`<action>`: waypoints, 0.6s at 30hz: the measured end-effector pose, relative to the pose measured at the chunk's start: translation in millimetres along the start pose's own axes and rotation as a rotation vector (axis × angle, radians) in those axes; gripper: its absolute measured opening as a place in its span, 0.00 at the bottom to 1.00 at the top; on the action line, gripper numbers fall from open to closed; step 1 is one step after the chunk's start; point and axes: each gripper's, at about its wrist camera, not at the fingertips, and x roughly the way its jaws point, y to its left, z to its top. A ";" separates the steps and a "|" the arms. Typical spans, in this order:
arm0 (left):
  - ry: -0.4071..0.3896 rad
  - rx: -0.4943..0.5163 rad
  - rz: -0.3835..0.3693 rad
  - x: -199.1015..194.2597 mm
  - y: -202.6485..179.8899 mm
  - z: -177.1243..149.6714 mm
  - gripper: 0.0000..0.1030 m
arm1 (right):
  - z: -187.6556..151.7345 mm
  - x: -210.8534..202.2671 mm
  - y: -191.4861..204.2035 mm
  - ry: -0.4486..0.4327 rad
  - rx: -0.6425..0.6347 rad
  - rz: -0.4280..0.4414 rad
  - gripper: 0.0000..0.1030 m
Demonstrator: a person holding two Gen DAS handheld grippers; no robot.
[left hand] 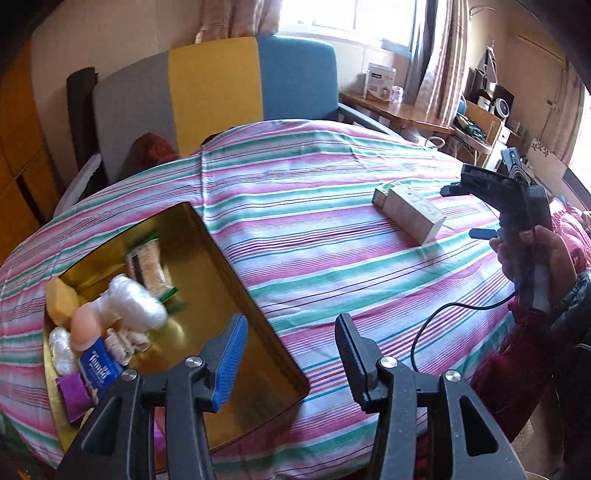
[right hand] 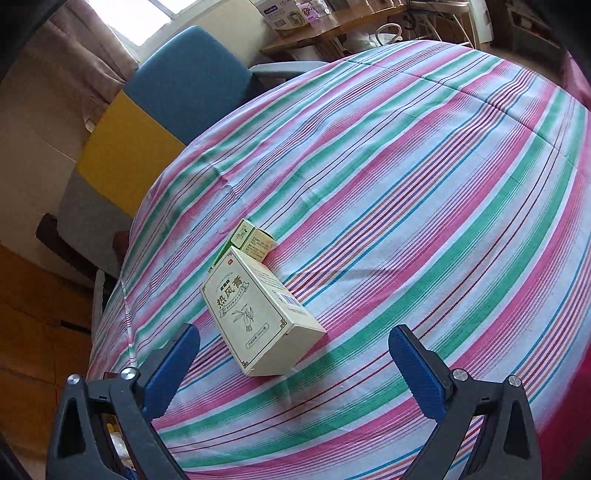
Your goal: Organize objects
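Right wrist view: cream box (right hand: 264,314) lies just ahead of the empty, wide-apart right hand-held gripper (right hand: 295,363)

Domestic room, probably a bedroom: striped bedsheet (left hand: 332,236) over a bed, curtains (left hand: 439,55) at a window (left hand: 332,14), cluttered wooden desk (left hand: 399,110) behind.

**Stripes, gold and cream**

The bedsheet (right hand: 406,192) runs in pink, green, white and blue stripes. The tray (left hand: 236,295) is shiny gold. The large box (right hand: 258,314) is cream with dark lettering; the small box (right hand: 245,236) is green and cream. The headboard (left hand: 207,96) has grey, yellow and blue panels.
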 end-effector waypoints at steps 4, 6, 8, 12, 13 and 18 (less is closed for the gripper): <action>0.006 0.035 -0.016 13.2 -17.9 9.5 0.48 | 0.5 -1.7 0.2 -0.006 0.000 0.016 1.00; 0.017 0.052 -0.025 23.5 -26.9 15.7 0.48 | 0.8 -1.8 1.2 -0.008 0.001 0.026 1.00; 0.030 0.063 -0.032 34.8 -35.4 22.0 0.48 | 1.3 -1.9 1.5 -0.009 0.002 0.031 1.00; 0.077 0.080 -0.037 64.6 -49.9 31.0 0.48 | 2.4 -1.5 2.3 -0.009 0.001 0.043 1.00; 0.090 0.077 -0.041 71.6 -52.0 31.2 0.48 | 2.6 -1.5 2.3 -0.010 0.003 0.051 1.00; 0.174 0.064 -0.051 107.8 -60.0 22.2 0.48 | 3.8 -3.5 3.9 -0.024 0.000 0.074 1.00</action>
